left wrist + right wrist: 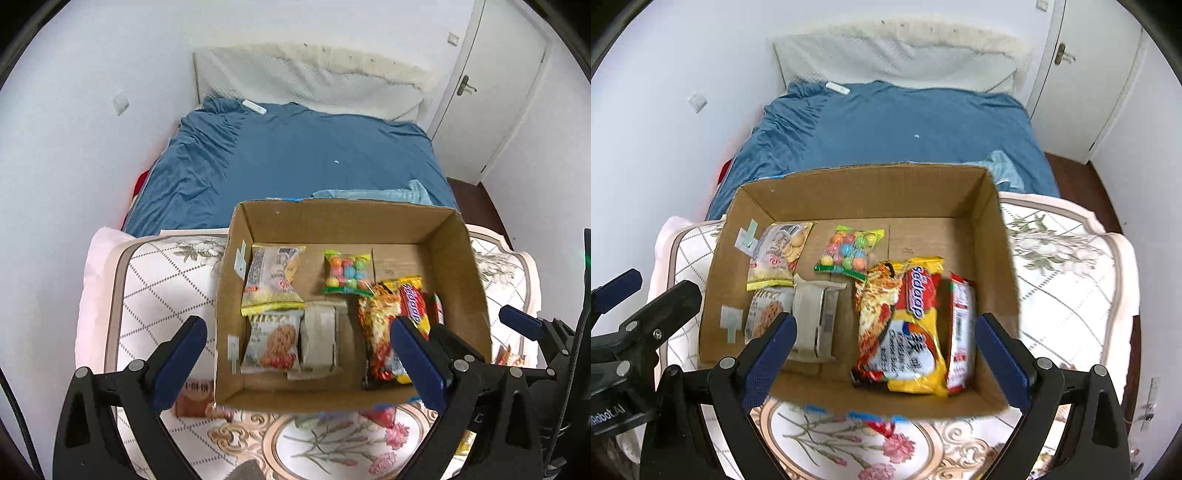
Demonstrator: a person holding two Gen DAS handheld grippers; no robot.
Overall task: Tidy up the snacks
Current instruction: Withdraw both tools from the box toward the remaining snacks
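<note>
An open cardboard box (465,258) (1001,240) stands on a floral-topped table. Inside lie two biscuit packs (271,280) (777,253), a cookie pack (271,341) (766,314), a bag of coloured candy balls (347,273) (849,251), a grey packet (319,334) (816,317), a yellow Sedaap noodle pack (384,325) (905,325) and a red pack (960,332). My left gripper (299,354) is open and empty above the box's near side. My right gripper (886,354) is open and empty above the box's near edge; it also shows in the left wrist view (521,323).
The table (159,280) (1067,266) has a raised pale rim. A brown snack pack (195,398) lies on it left of the box, and a red wrapper (384,413) (882,426) lies near the front wall. Behind is a bed with a blue sheet (295,155) (886,125) and a door (491,81).
</note>
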